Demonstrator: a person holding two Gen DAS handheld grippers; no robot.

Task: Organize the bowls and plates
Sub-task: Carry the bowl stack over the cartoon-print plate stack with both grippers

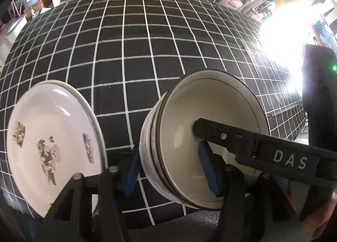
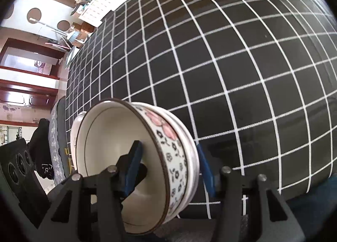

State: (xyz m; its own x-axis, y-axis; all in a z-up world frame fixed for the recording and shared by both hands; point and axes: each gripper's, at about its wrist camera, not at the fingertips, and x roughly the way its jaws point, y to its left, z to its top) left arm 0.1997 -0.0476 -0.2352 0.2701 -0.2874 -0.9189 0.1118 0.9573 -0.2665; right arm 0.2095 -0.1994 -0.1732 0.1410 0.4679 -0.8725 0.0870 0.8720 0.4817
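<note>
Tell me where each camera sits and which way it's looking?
Left wrist: sits on the left gripper and looks along its blue fingers. They straddle the wall of the bowl stack, with the plate beside it and the checked tablecloth beyond.
Right wrist: sits on the right gripper; its fingers straddle the stack's flowered wall from another side.
Shared: bowl stack and tablecloth. The left view also shows the other gripper's black finger inside the bowl.
</note>
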